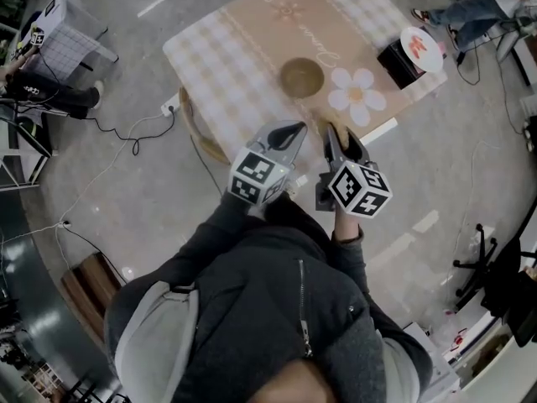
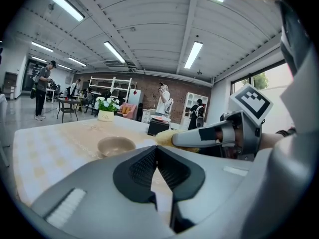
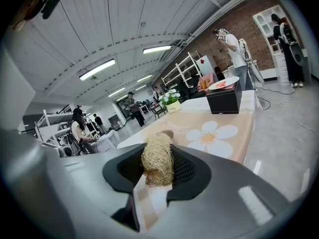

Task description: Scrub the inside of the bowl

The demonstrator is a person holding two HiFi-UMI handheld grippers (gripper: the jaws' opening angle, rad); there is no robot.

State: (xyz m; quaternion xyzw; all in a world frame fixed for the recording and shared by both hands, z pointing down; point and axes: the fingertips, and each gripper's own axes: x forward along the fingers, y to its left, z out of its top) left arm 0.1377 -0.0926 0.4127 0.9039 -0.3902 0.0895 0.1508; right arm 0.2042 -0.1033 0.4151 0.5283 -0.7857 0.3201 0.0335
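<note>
Head view, bowl: the bowl (image 1: 301, 77) is sitting near the middle of the table (image 1: 220, 51), at 12 o'clock from both grippers and apart from them.
Bowl's facing: it is standing upright with its mouth opening toward the ceiling; it is round, so no side is running longer than another.
Bowl in gripper views: it is showing low and tan past the left jaws (image 2: 116, 146) and as a small rim just behind the scrub pad (image 3: 167, 133).
Scrub pad: a straw-coloured fibre scrub pad (image 3: 158, 159) is standing lengthwise between the right pads, its long axis running along the jaws toward the bowl.
Right gripper: the right gripper (image 1: 338, 133) is clamping on the scrub pad, hovering over the near table edge at 5 o'clock from the bowl.
Left gripper: the left gripper (image 1: 295, 129) is hanging at 6 o'clock from the bowl with its jaws pressing together on nothing (image 2: 155, 151).
Surface: a beige checked tablecloth (image 1: 252, 23) is covering the table, with a white flower print (image 1: 357, 91) lying at 4 o'clock from the bowl.
Other things: a black box (image 1: 398, 65) carrying a plate (image 1: 421, 44) is resting at 2 o'clock; a potted plant (image 2: 106, 111) is standing at 12 o'clock by the far edge.
Room: a grey glossy floor (image 1: 126, 183) with cables (image 1: 109, 128) is surrounding the table; people (image 2: 163, 99) are standing before a brick wall (image 2: 149, 91).
</note>
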